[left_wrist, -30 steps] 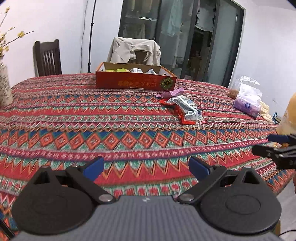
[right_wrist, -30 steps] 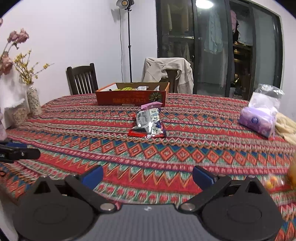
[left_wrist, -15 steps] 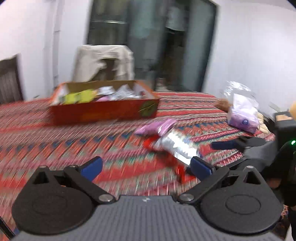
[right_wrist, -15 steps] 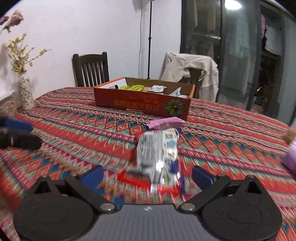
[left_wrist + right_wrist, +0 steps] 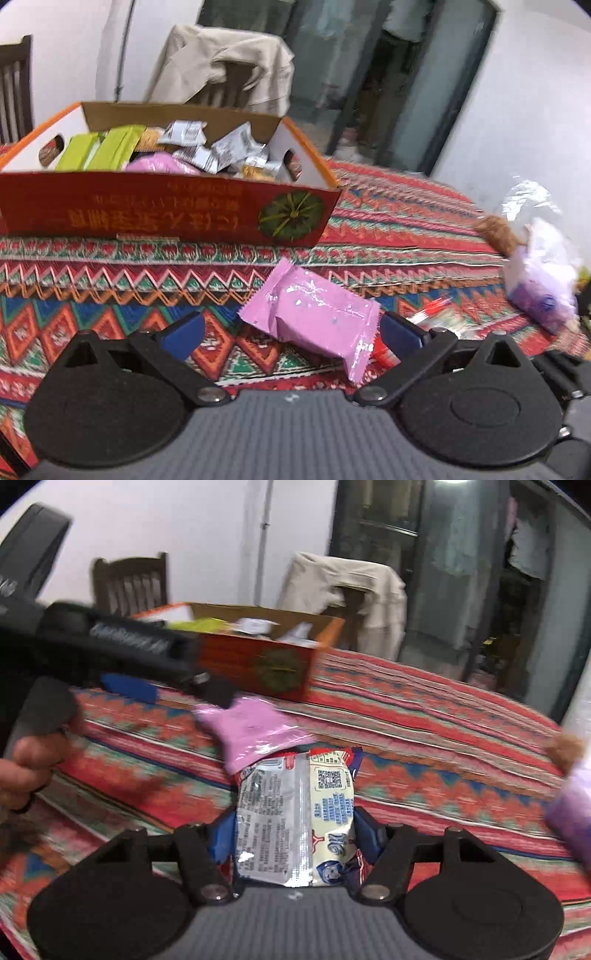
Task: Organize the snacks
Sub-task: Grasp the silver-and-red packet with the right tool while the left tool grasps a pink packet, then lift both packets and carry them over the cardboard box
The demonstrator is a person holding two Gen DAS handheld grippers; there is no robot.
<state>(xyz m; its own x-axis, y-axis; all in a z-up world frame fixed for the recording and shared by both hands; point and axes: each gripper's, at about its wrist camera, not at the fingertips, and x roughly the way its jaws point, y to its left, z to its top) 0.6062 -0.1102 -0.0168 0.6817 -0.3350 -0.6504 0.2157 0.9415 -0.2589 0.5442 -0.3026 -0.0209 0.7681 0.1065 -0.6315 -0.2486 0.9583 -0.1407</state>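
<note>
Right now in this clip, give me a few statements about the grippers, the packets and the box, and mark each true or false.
1. The right gripper is closed on the silver packet. True.
2. The left gripper is shut on the pink packet. False: its fingers stand wide open, the packet lying between them on the tablecloth.
3. The cardboard box has no snacks in it. False: green, silver and pink packets fill it.
4. The pink packet lies outside the box, in front of it. True.

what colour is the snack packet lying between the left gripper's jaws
Pink, a glossy pink snack packet lying on the patterned tablecloth. It shows best in the left wrist view.
</note>
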